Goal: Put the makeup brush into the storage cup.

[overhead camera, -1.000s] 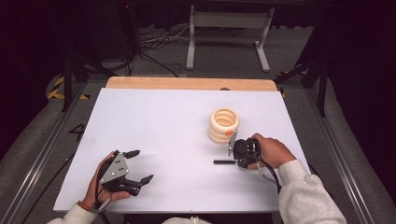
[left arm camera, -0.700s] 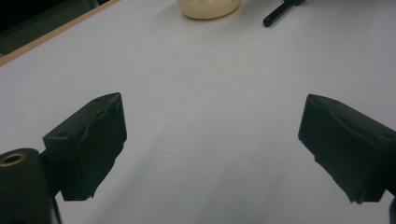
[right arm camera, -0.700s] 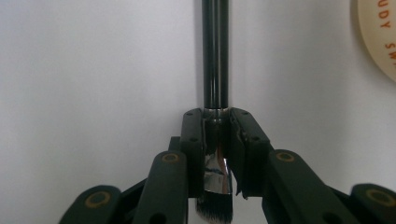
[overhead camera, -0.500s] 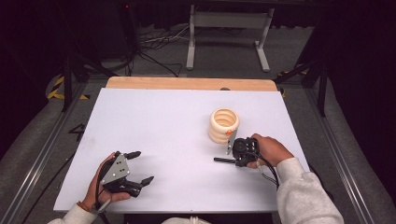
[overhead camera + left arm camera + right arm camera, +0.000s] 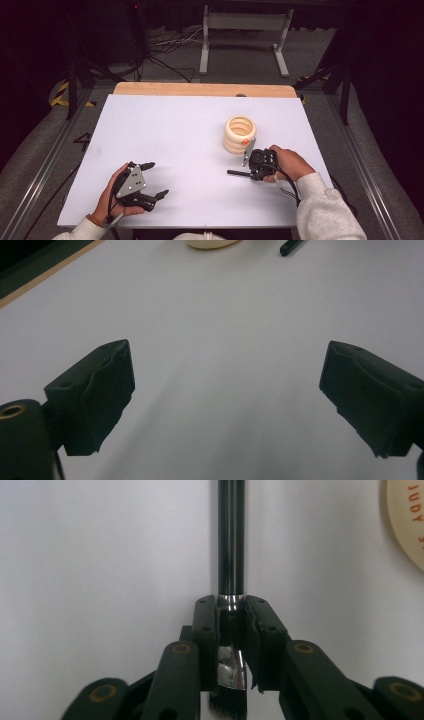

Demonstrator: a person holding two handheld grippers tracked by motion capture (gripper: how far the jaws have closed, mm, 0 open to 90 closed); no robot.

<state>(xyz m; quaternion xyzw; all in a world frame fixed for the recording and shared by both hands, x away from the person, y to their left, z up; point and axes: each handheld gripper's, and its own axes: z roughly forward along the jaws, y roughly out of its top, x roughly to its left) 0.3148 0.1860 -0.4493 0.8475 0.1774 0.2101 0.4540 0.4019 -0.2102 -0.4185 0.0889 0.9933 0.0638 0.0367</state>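
Brush lies flat on the white tabletop, just beside the cream ribbed holder, its metal collar clamped in the right claw, whose 2 jaws have just been closing on it. Its black handle points away from that hand. The left claw rests spread wide, nothing between its jaws.

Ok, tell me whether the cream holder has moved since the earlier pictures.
No. The holder sits at the same spot against the table's wooden edge, beside the right gripper.
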